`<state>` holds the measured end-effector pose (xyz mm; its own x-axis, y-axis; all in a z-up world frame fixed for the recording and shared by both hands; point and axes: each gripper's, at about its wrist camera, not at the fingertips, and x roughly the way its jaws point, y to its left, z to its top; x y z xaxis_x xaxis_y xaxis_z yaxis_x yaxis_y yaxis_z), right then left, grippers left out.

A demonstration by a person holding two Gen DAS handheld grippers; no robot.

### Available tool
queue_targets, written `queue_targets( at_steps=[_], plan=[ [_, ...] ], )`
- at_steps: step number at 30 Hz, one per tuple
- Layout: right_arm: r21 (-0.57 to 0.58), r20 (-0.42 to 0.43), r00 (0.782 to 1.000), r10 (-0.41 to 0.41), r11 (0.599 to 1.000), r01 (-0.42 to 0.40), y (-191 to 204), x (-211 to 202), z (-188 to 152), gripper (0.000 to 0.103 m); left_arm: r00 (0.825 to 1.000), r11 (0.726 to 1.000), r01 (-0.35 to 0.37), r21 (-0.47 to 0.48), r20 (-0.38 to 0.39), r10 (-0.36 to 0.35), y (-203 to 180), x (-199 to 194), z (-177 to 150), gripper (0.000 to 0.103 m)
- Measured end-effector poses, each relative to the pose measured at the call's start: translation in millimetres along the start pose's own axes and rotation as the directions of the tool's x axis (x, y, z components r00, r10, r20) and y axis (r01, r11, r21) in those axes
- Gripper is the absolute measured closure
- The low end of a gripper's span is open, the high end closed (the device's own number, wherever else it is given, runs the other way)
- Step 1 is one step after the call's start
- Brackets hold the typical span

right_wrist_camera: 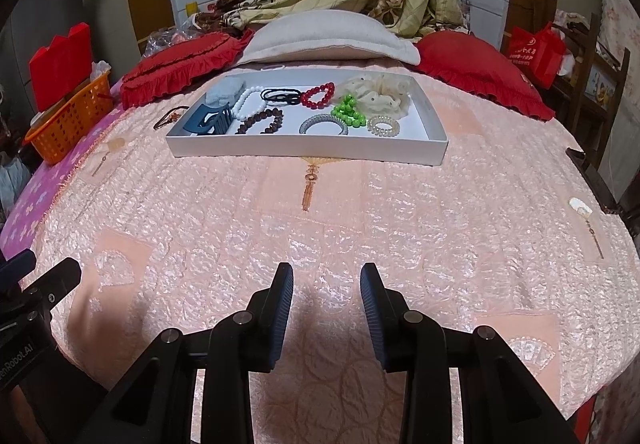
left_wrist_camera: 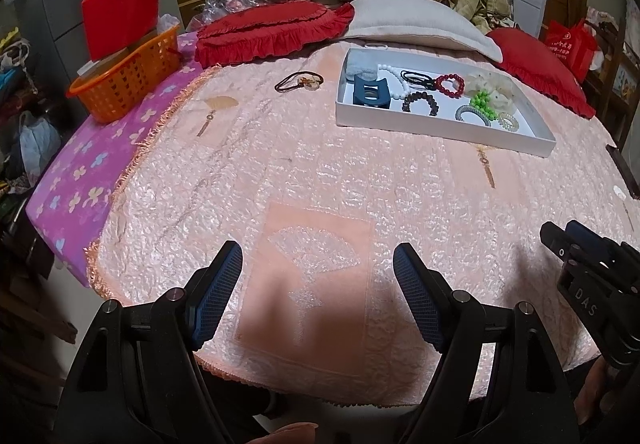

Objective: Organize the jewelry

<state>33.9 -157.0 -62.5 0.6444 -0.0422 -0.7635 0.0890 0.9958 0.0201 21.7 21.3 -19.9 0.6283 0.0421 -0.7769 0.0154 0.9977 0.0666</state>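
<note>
A white tray (left_wrist_camera: 440,126) (right_wrist_camera: 304,152) lies on the pink bedspread and holds several bracelets, hair ties, a blue hair claw (left_wrist_camera: 370,92) (right_wrist_camera: 208,122) and a cream scrunchie (right_wrist_camera: 376,92). A brown hair tie with a charm (left_wrist_camera: 298,81) (right_wrist_camera: 170,116) lies on the bedspread left of the tray. My left gripper (left_wrist_camera: 318,264) is open and empty, low over the near bedspread. My right gripper (right_wrist_camera: 326,280) is open and empty, near the bed's front edge; it also shows at the right of the left wrist view (left_wrist_camera: 560,240).
An orange basket (left_wrist_camera: 124,78) (right_wrist_camera: 70,116) with a red box stands at the far left. Red frilled cushions (left_wrist_camera: 272,30) (right_wrist_camera: 480,72) and a white pillow (right_wrist_camera: 328,36) lie behind the tray. A dark wooden chair (right_wrist_camera: 600,180) stands at the right.
</note>
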Motion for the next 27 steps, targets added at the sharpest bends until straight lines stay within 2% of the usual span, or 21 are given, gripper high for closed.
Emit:
queue_targets(
  at_steps=[27],
  plan=[
    [0.02, -0.016, 1.0, -0.009, 1.0, 0.009, -6.2, 8.9, -2.0, 0.069, 1.0, 1.0, -0.005, 0.009, -0.022, 0.006, -2.4, 9.5, -2.8, 0.025]
  ],
)
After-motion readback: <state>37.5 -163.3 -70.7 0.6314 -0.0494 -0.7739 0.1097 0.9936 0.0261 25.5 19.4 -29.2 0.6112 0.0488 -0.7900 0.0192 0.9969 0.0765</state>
